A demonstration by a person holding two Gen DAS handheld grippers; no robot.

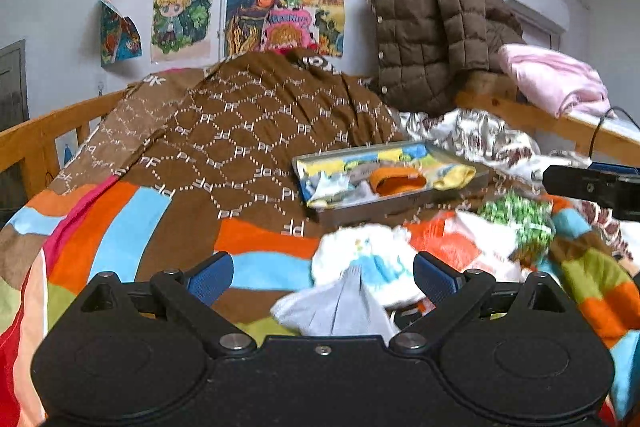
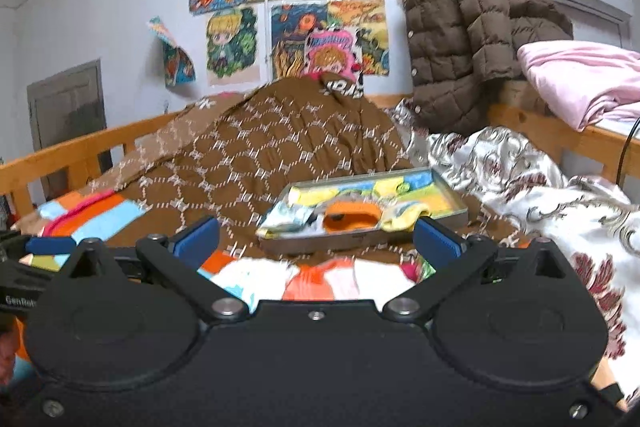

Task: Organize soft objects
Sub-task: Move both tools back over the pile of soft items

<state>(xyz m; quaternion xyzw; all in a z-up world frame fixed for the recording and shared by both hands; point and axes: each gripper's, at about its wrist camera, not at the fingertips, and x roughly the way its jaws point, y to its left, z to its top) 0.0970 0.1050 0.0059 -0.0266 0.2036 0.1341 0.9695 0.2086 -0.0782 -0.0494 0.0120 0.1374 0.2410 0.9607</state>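
A shallow metal tray [image 1: 384,209] [image 2: 360,241] sits on the bed and holds several rolled socks, among them an orange one [image 1: 396,181] [image 2: 350,217] and a yellow one [image 1: 456,175] [image 2: 402,217]. Loose socks lie in front of it: a white one with a blue print [image 1: 372,261], a grey one [image 1: 340,311], a green patterned one [image 1: 520,223] and orange-white ones [image 2: 320,281]. My left gripper [image 1: 322,277] is open just above the grey and white socks. My right gripper [image 2: 316,237] is open, low over the loose pile, short of the tray.
A brown patterned quilt [image 1: 256,123] is heaped behind the tray on a striped blanket [image 1: 132,223]. A brown puffer jacket [image 1: 432,27] and a pink cloth [image 1: 556,77] hang on the wooden bed rail [image 1: 520,113]. A white floral cloth [image 2: 520,183] lies at the right.
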